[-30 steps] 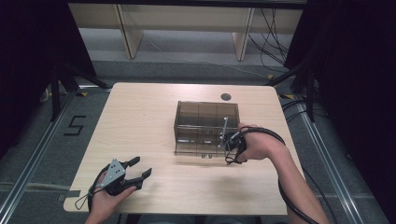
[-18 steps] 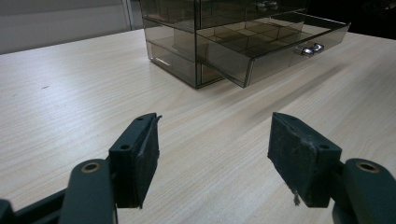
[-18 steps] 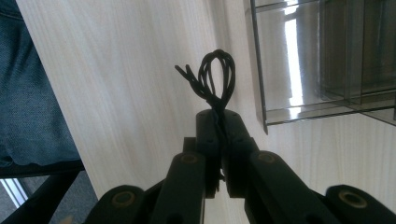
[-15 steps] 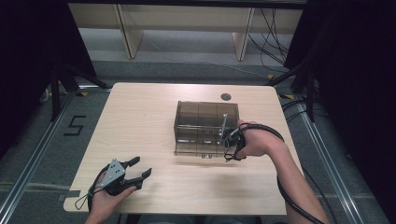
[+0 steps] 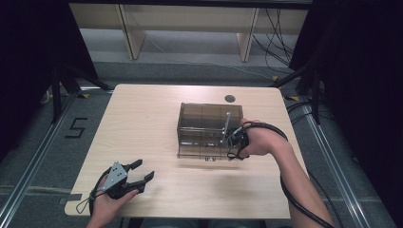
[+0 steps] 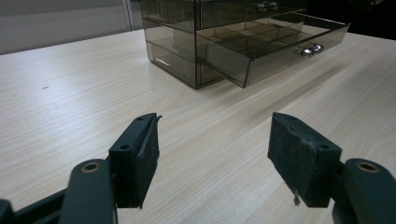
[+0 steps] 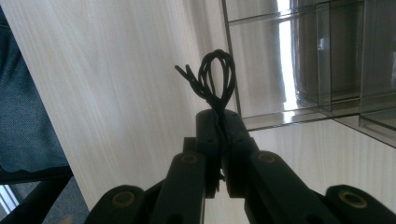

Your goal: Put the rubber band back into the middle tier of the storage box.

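Note:
A smoky see-through drawer cabinet (image 5: 204, 126) stands at the table's middle. In the left gripper view one of its drawers (image 6: 275, 44) is pulled out, with a small metal knob (image 6: 310, 49) on its front. My right gripper (image 5: 236, 140) is at the cabinet's front right corner. In its own view the right gripper (image 7: 219, 121) is shut on a bundle of thin black cord loops (image 7: 215, 81), which stick out past the jaws above the table beside the cabinet (image 7: 327, 60). My left gripper (image 5: 138, 175) rests near the front left edge; the left gripper (image 6: 212, 154) is open, nothing between its jaws.
The light wooden table (image 5: 142, 123) has a small dark round grommet (image 5: 230, 99) at the back, behind the cabinet. A cable (image 5: 290, 190) trails along the right forearm. Beyond the table stand wooden shelf legs (image 5: 128, 33) on grey floor.
The right hand has edged slightly toward the cabinet's front right corner with the cord bundle in its gripper. The left gripper has stayed still.

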Tool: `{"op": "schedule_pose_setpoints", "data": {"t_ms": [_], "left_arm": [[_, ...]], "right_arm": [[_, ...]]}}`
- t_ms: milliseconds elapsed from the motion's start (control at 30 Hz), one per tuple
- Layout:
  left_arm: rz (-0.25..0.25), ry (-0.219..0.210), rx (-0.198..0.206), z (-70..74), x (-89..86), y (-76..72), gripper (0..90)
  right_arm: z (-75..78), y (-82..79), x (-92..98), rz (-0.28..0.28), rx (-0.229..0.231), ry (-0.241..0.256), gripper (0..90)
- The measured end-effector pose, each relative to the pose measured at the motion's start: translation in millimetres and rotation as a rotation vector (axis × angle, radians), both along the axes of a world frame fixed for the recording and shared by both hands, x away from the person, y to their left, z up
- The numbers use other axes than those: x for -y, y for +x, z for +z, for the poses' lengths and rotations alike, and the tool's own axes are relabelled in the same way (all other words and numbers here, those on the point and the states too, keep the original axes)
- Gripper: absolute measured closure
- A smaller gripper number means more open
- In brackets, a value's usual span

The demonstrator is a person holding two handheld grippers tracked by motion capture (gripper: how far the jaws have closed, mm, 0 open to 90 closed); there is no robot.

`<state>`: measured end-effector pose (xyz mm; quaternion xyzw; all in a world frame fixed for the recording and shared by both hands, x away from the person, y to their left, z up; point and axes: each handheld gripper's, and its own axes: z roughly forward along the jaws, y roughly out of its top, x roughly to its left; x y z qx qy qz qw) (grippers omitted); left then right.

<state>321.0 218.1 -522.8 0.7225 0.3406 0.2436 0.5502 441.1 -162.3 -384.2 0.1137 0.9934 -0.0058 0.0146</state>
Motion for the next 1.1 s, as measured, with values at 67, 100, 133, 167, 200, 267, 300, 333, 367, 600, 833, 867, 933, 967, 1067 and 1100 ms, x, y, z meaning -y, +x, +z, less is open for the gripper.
{"op": "schedule_pose_setpoints", "data": {"t_ms": [67, 100, 133, 167, 200, 267, 300, 333, 367, 600, 833, 867, 933, 967, 1067, 1100], "left_arm": [[0.0, 0.001, 0.001, 0.0, 0.0, 0.0, 33.2], [0.0, 0.001, 0.001, 0.0, 0.0, 0.0, 33.1], [0.0, 0.0, 0.0, 0.0, 0.0, 0.0, 33.2], [-0.001, 0.0, 0.0, 0.0, 0.0, 0.0, 33.1], [-0.001, 0.0, 0.0, 0.0, -0.1, 0.0, 33.1], [-0.001, 0.0, 0.0, 0.0, 0.0, 0.0, 33.1], [0.0, 0.0, 0.0, 0.0, 0.0, -0.1, 33.2], [0.001, 0.0, 0.0, 0.0, 0.0, -0.1, 33.1], [0.0, 0.0, 0.0, 0.0, -0.1, -0.1, 33.1], [0.0, -0.002, 0.0, 0.0, -0.1, -0.1, 33.2], [0.0, -0.001, 0.0, 0.0, -0.1, -0.1, 33.1], [-0.001, -0.001, 0.0, 0.0, -0.1, 0.0, 33.2], [-0.002, -0.001, 0.0, 0.0, -0.1, 0.0, 33.1], [-0.002, -0.001, 0.0, 0.0, -0.1, 0.0, 33.1], [-0.001, -0.001, 0.0, 0.0, -0.1, 0.0, 33.1], [-0.001, -0.001, -0.001, 0.0, -0.1, -0.1, 33.1]], "right_arm": [[1.1, -0.2, -0.6, -0.03, -0.001, -0.005, 87.6], [1.2, 2.0, -0.5, -0.009, 0.002, -0.002, 87.6], [2.4, 2.2, -1.5, -0.026, -0.003, -0.008, 87.6], [2.3, 4.2, -1.2, -0.014, -0.003, -0.001, 87.6], [2.1, 4.6, -1.3, -0.022, 0.007, -0.002, 87.6], [2.1, 7.0, -2.0, -0.017, 0.006, 0.004, 87.6], [2.5, 8.0, -3.1, -0.013, 0.004, 0.001, 87.6], [2.5, 8.6, -2.9, -0.025, 0.005, 0.0, 87.6], [2.8, 9.1, -3.4, -0.027, 0.012, -0.006, 87.6], [4.1, 15.9, -4.0, -0.026, 0.008, -0.002, 87.6], [6.0, 21.1, -5.7, -0.028, 0.023, -0.003, 87.6], [6.4, 22.7, -6.1, -0.015, 0.023, -0.005, 87.6], [7.3, 23.8, -6.1, -0.03, 0.027, -0.002, 87.6], [8.5, 24.1, -6.9, -0.039, 0.026, -0.008, 87.6], [9.1, 28.0, -7.1, -0.019, 0.031, -0.003, 87.6], [10.0, 28.0, -7.6, -0.034, 0.031, -0.008, 87.6]]}}
